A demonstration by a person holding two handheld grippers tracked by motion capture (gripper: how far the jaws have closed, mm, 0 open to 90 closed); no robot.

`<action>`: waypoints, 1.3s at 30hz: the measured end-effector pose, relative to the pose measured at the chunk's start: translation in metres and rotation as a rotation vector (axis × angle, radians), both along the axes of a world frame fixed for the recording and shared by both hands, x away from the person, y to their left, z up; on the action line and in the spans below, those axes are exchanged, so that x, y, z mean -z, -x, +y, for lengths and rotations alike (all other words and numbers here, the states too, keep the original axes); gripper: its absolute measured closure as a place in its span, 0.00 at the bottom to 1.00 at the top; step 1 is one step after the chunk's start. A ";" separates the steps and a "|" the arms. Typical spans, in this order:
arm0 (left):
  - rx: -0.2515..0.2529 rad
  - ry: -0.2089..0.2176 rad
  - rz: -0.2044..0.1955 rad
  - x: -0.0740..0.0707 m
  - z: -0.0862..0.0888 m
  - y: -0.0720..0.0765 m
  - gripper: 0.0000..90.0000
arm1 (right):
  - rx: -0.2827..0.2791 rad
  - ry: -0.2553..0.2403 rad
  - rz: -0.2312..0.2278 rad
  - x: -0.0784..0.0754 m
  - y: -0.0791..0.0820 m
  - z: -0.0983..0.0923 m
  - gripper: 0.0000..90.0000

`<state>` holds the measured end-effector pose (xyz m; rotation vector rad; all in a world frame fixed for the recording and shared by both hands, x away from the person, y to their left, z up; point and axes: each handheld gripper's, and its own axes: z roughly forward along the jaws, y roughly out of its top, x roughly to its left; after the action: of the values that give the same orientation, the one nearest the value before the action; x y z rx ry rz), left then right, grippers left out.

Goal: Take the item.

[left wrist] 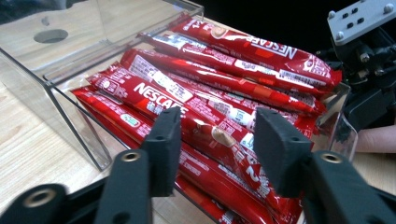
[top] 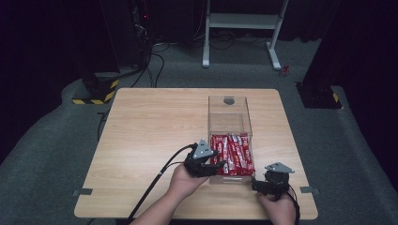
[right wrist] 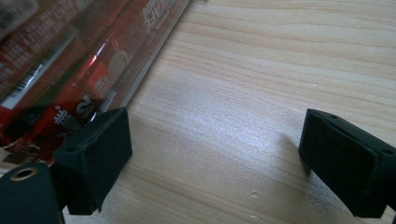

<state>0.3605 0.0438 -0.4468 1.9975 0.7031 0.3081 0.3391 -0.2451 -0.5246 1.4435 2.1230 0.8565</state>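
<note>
We are closing the left gripper around one red Nescafé stick sachet lying atop the pile at the near open end of the clear rectangular plastic box; its pads are not yet pinching. Next we should squeeze and lift. Beside the box's near corner, our right gripper is resting spread, empty. Beyond, the box's transparent walls are hemming the sachets.

High view overhead, facing forward; both gripper views close, sharing sachet box.
</note>
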 end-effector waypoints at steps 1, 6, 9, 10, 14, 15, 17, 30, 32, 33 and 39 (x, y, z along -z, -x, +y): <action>-0.005 -0.003 -0.001 0.001 -0.001 0.001 0.62 | 0.000 0.001 -0.001 0.000 0.000 0.000 0.10; -0.019 -0.010 -0.021 0.004 -0.001 0.004 0.70 | -0.001 0.001 -0.003 0.000 0.000 0.000 0.11; -0.017 -0.007 -0.023 0.006 -0.001 0.005 0.73 | -0.002 0.002 -0.004 0.000 0.000 0.000 0.11; -0.018 -0.004 -0.023 0.007 0.000 0.005 0.75 | -0.001 0.001 -0.004 0.000 0.000 0.000 0.11; -0.018 0.002 -0.025 0.009 -0.001 0.008 0.83 | -0.002 0.002 -0.005 0.000 0.000 0.000 0.11; -0.017 0.003 -0.022 0.010 -0.001 0.008 0.86 | -0.001 0.001 -0.004 0.000 0.000 0.000 0.11; -0.015 0.003 -0.019 0.011 -0.001 0.009 0.90 | -0.001 0.001 -0.004 0.000 0.000 0.000 0.11; -0.028 0.062 0.002 0.011 0.004 0.013 0.99 | -0.004 0.003 -0.007 0.000 0.000 0.000 0.11; -0.029 0.075 0.006 0.011 0.006 0.014 0.99 | -0.004 0.003 -0.007 0.000 0.000 0.000 0.11; -0.031 0.083 0.009 0.010 0.007 0.014 0.99 | -0.004 0.003 -0.007 0.000 0.000 0.000 0.11; -0.023 0.097 0.003 0.008 0.010 0.018 1.00 | -0.003 0.002 -0.005 0.000 0.000 0.000 0.12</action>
<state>0.3429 0.0538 -0.4543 1.8996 0.7298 0.2790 0.3387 -0.2449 -0.5245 1.4357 2.1222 0.8584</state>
